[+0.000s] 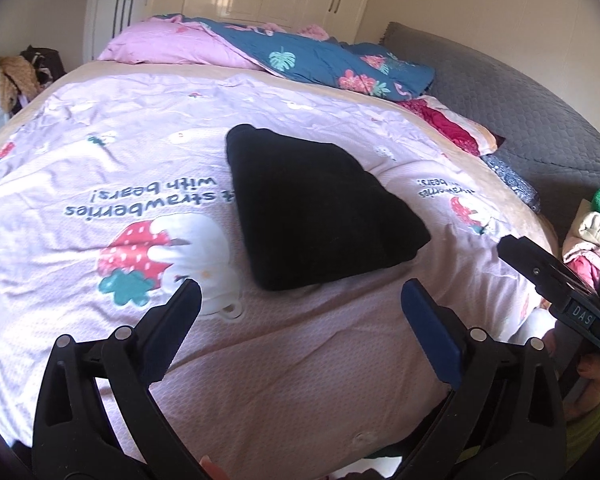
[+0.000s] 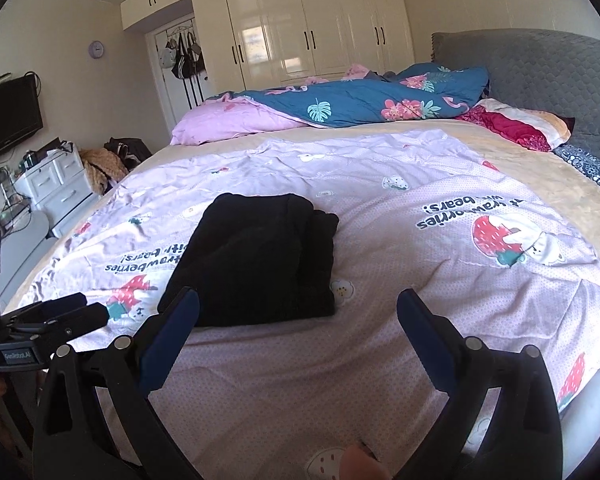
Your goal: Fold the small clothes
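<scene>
A black garment (image 1: 320,208) lies folded into a compact block on the pink strawberry-print sheet (image 1: 100,168) of the bed; it also shows in the right wrist view (image 2: 256,260). My left gripper (image 1: 300,292) is open and empty, hovering just in front of the garment's near edge. My right gripper (image 2: 298,300) is open and empty, held in front of and slightly right of the garment. The right gripper's body shows at the right edge of the left wrist view (image 1: 556,276), and the left gripper shows at the left edge of the right wrist view (image 2: 52,320).
A blue floral duvet (image 2: 360,100) and pink pillow (image 2: 228,120) lie at the far side of the bed. A grey headboard (image 2: 540,72) and red pillow (image 2: 512,124) are at the right. A pile of clothes (image 1: 588,232) sits off the bed's right edge. White drawers (image 2: 56,188) stand left.
</scene>
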Demonstrator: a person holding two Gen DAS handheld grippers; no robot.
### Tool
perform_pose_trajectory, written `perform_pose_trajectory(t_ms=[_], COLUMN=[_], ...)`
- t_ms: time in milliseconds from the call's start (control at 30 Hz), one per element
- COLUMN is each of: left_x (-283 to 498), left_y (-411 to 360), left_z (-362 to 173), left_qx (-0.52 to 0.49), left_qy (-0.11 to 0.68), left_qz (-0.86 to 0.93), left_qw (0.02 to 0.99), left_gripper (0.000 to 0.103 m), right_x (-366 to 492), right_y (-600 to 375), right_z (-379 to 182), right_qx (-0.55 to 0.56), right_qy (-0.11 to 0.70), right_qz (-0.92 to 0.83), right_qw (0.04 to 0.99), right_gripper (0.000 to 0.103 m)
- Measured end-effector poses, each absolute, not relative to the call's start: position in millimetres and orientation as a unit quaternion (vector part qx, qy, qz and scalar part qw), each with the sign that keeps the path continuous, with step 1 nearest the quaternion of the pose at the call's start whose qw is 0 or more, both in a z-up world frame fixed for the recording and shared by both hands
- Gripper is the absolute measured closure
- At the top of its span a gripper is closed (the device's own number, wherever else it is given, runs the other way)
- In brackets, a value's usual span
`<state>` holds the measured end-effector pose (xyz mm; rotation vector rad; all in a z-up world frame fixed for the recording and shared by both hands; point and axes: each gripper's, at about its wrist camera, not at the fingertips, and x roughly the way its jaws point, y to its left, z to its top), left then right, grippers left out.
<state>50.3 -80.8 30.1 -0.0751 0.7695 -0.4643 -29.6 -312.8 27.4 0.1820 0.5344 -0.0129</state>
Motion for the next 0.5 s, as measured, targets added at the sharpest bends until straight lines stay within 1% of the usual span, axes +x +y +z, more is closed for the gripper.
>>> perform_pose_trajectory(t_ms=[300, 500], left_x=[36.3, 36.0], left_y=[-69.0, -69.6], left_z=[14.5, 7.0], left_qx=[-0.030, -0.032], left_qy=[0.360, 0.365], left_qz=[-0.216, -0.214], left_qw=[0.907, 0.906], left_gripper=[0.009, 0.009], right_x=[-53.4, -49.5], right_y=[-299.6, -286.1], right_z=[-0.6, -19.5], right_qx=[0.086, 0.078], right_qy=[0.268, 0.295], right_qz=[-0.018, -0.012], right_qw=[0.959, 0.952], right_gripper=[0.004, 0.004])
